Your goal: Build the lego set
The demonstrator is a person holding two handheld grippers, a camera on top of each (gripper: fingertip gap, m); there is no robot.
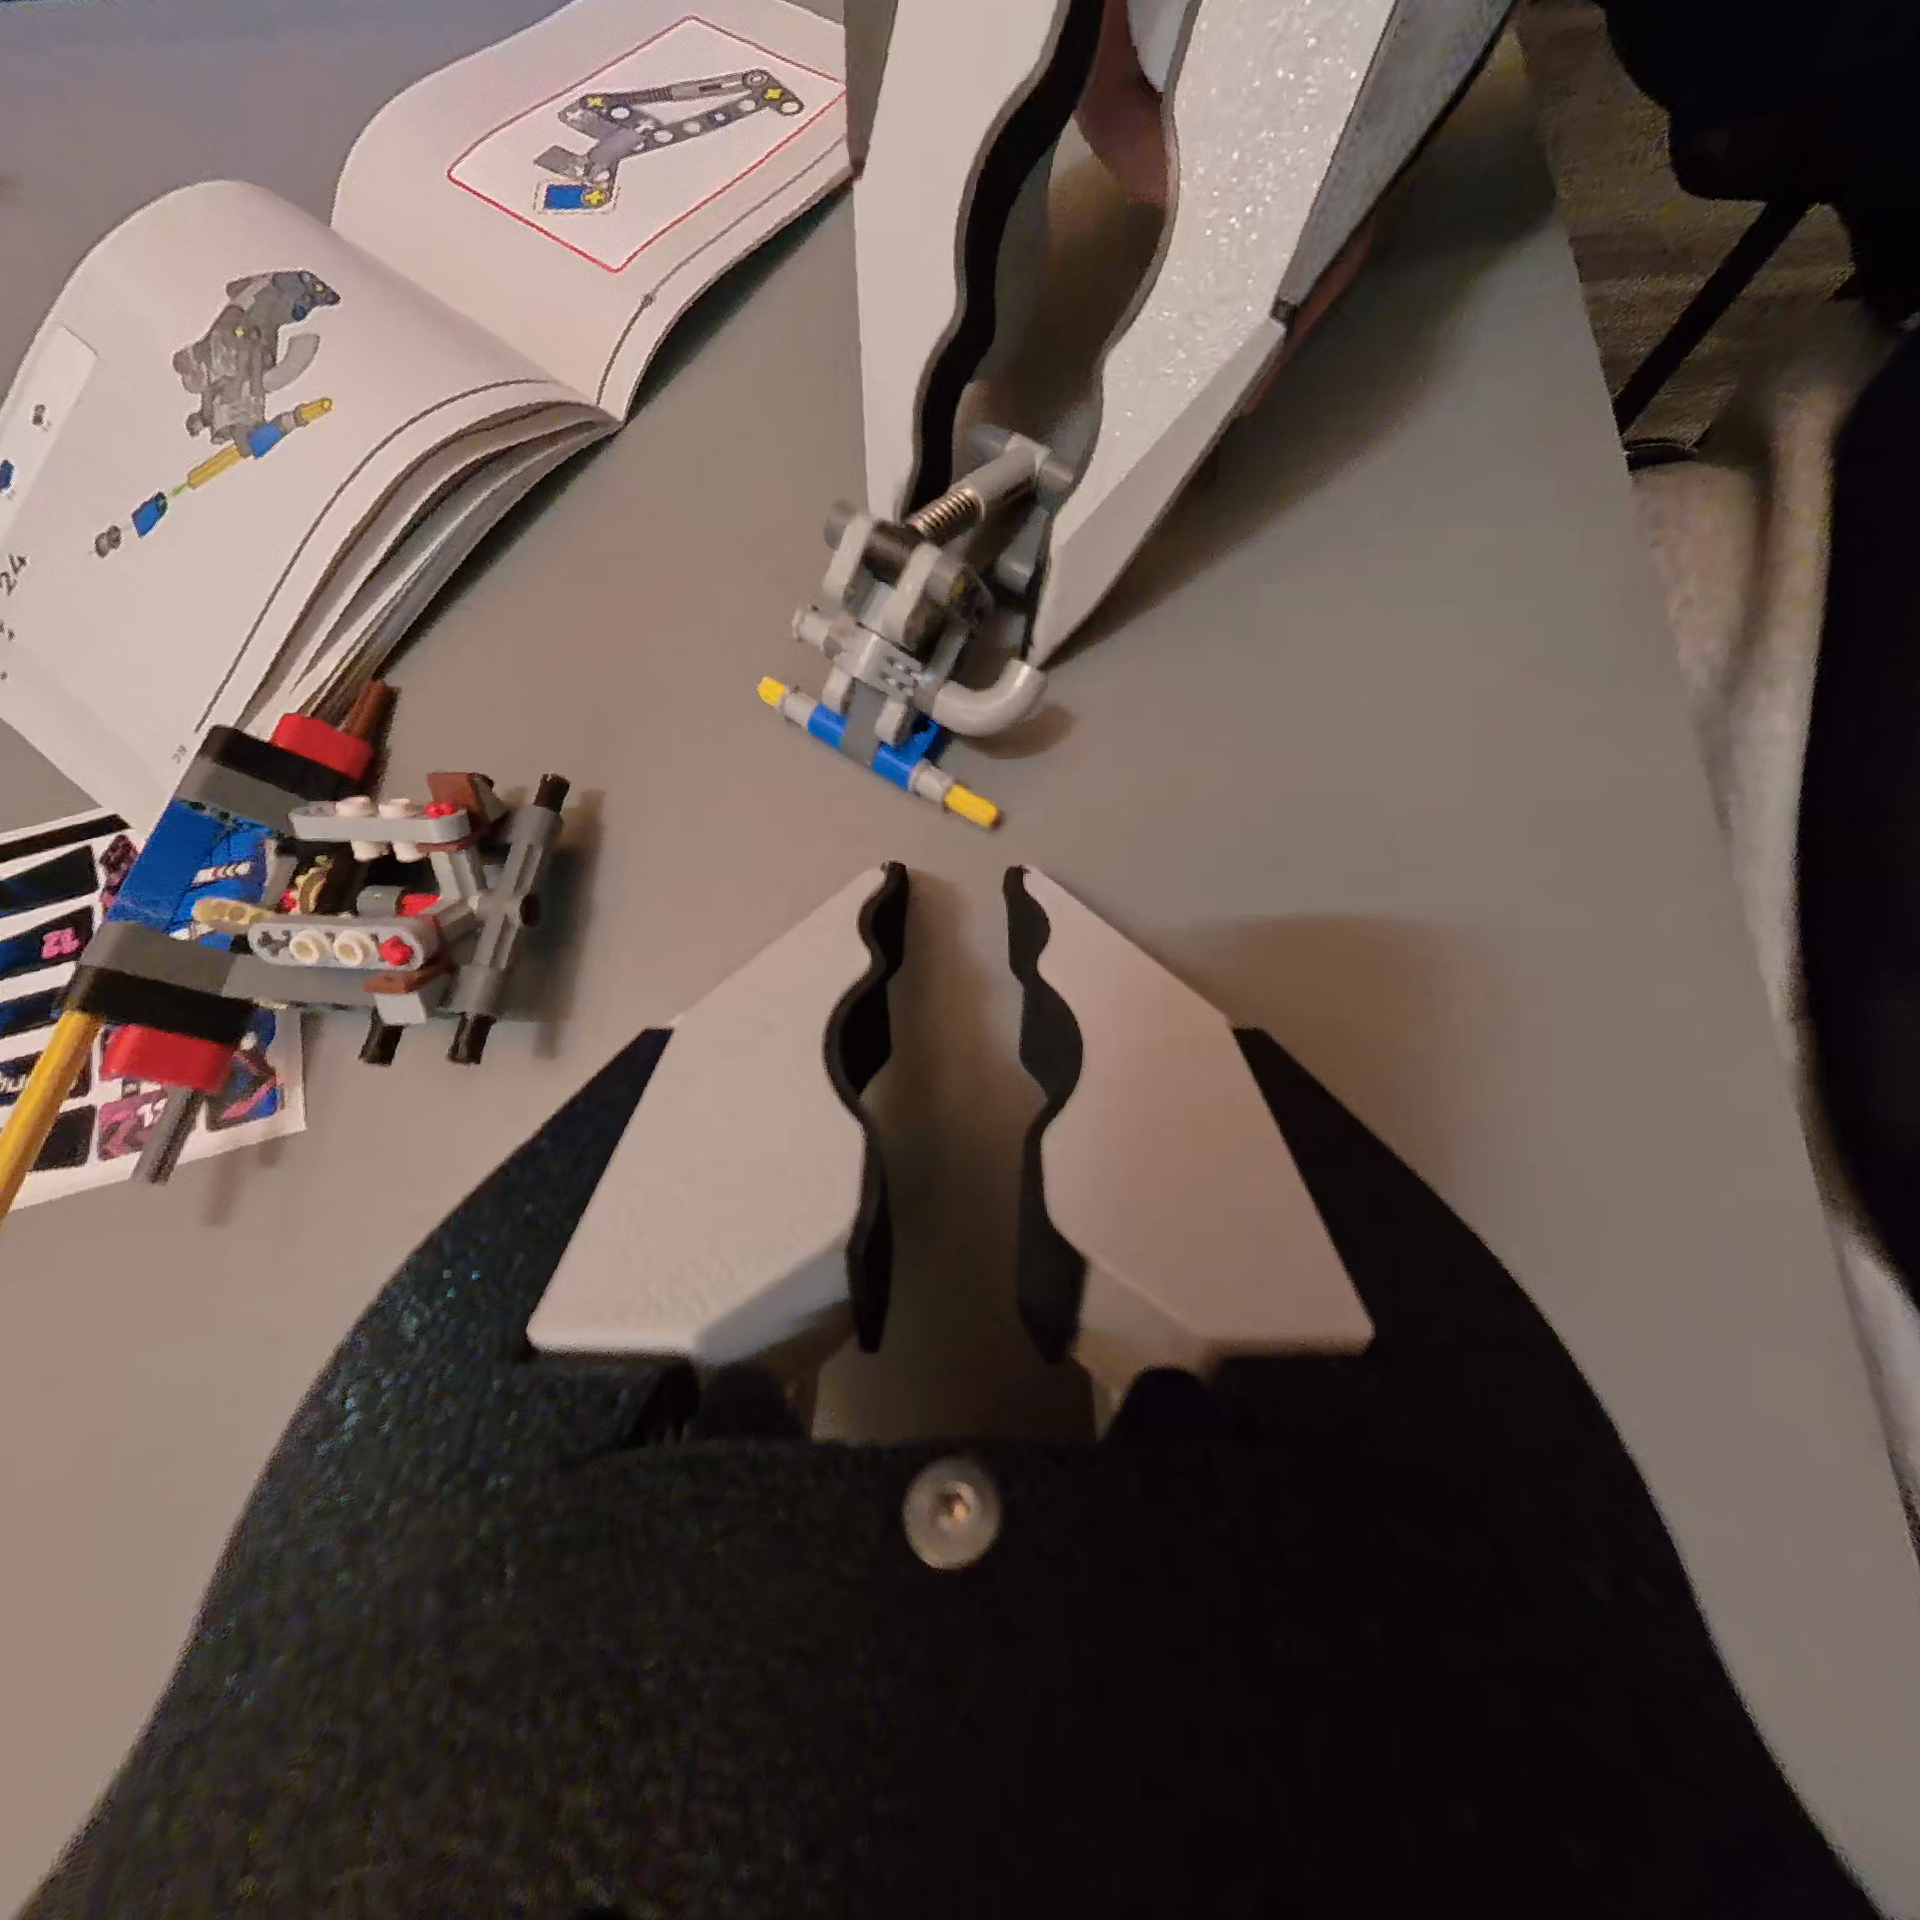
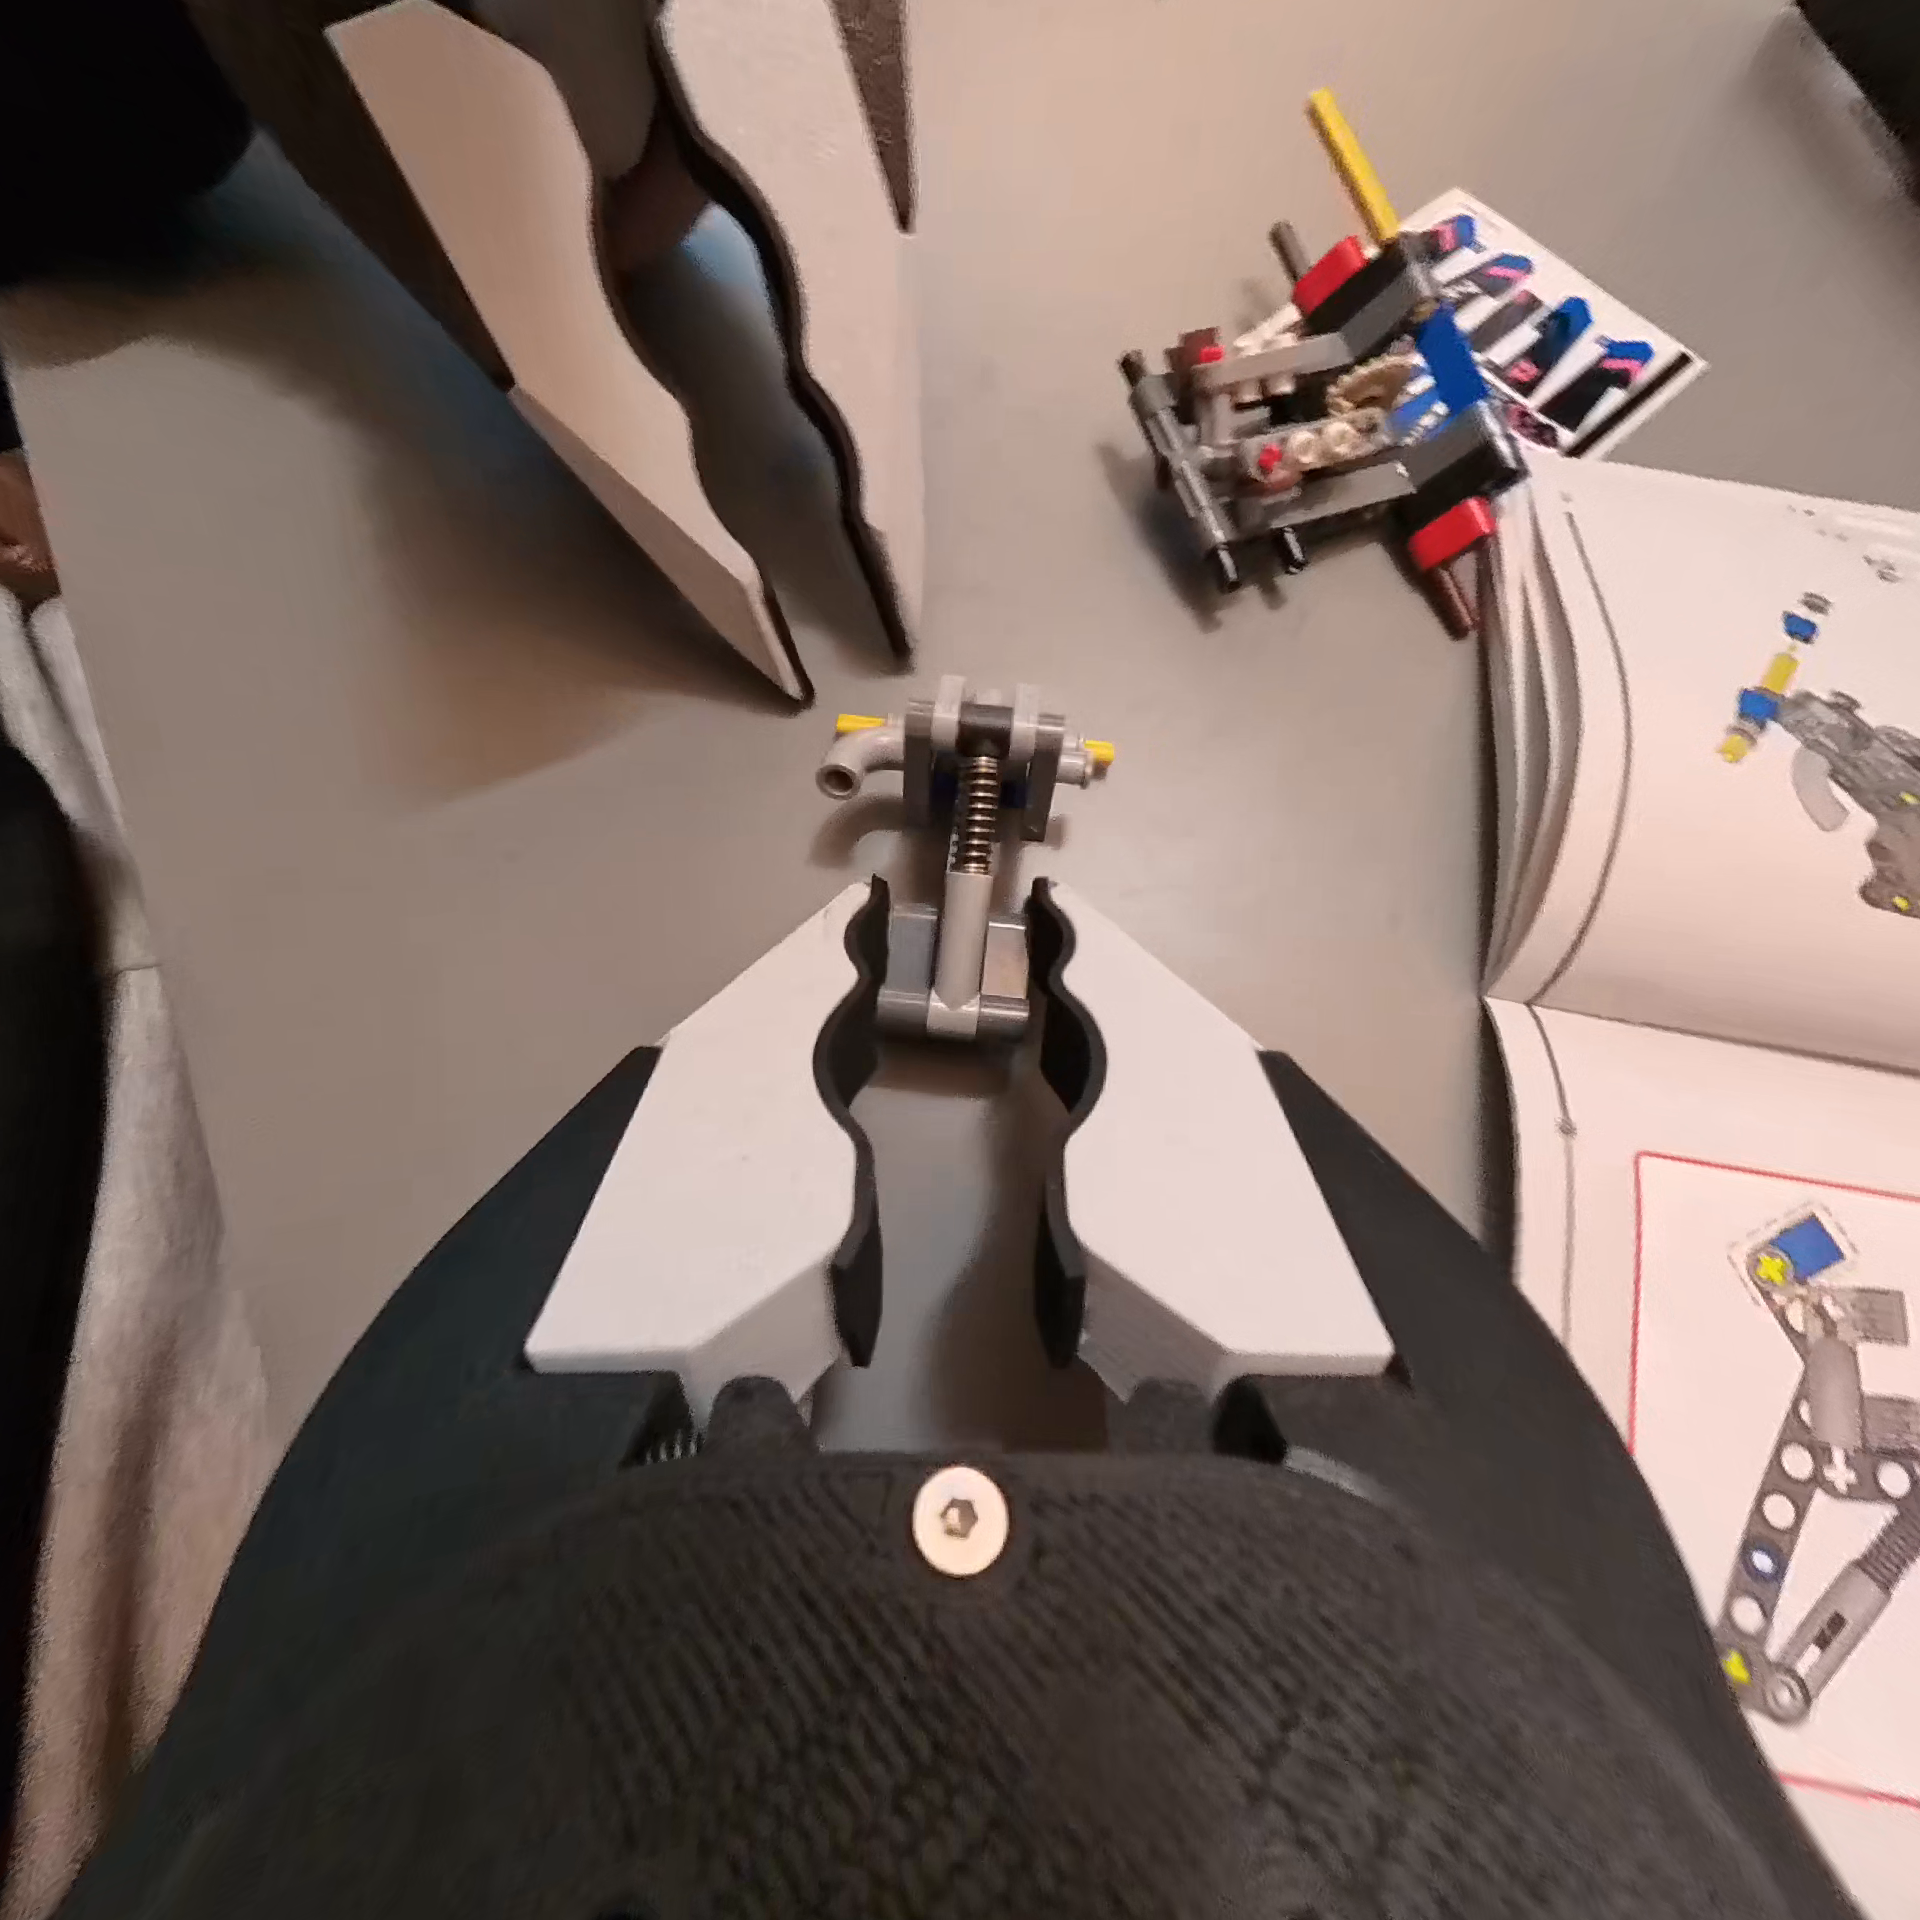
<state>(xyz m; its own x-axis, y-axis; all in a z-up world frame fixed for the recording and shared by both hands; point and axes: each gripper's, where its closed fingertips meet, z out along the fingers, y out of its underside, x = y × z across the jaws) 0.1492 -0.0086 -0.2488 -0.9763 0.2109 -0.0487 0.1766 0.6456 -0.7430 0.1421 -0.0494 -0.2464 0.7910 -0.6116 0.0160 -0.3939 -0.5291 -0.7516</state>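
Note:
A small grey lego assembly [image 2: 951,831] has a metal spring, a curved grey tube and a blue cross part with yellow axle ends. My right gripper [image 2: 958,904] is shut on its grey rear frame and holds it low over the grey table [image 2: 416,831]. The left wrist view shows the assembly [image 1: 894,644] in that gripper [image 1: 977,561], its blue and yellow end at the table. My left gripper [image 1: 954,883] is open and empty, a little short of that end. It also shows in the right wrist view [image 2: 850,670].
A larger lego build [image 1: 343,914] with red, blue and black parts lies at the left, also seen in the right wrist view [image 2: 1340,416]. It rests partly on a sticker sheet [image 1: 62,935]. An open instruction booklet [image 1: 364,364] lies behind it. The table edge [image 1: 1621,436] runs at the right. One gripper's finger ends stand about 5 cm off the other's.

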